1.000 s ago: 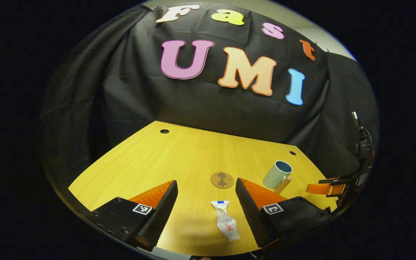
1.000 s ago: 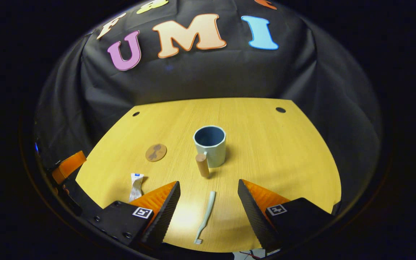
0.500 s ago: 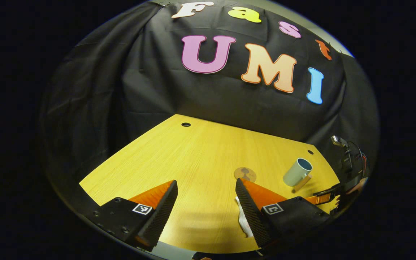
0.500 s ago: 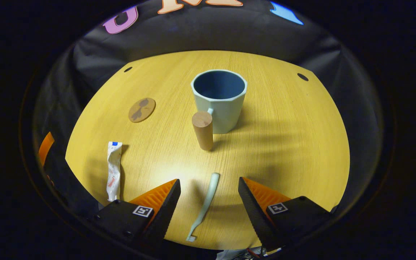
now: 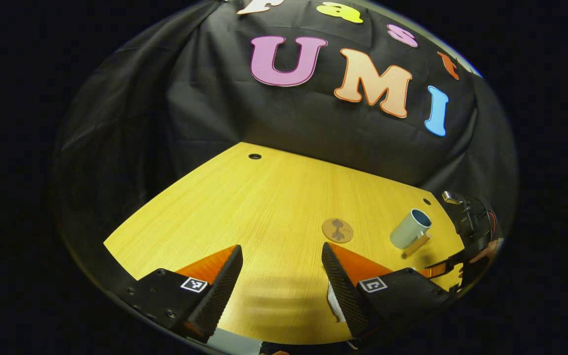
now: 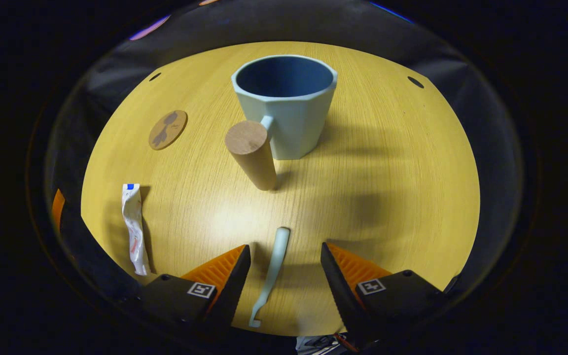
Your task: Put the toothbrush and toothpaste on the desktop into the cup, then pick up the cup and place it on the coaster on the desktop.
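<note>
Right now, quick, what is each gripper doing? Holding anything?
Left gripper: open, holding nothing, beside the toothpaste.
Right gripper: open, holding nothing; the toothbrush lies between its fingers.

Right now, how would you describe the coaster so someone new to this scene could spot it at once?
Start at the yellow wooden desktop and find the pale blue cup with its wooden peg handle. Left of the cup in the right gripper view lies the coaster: a flat brown disc with a dark figure on it, the only round flat thing there.
</note>
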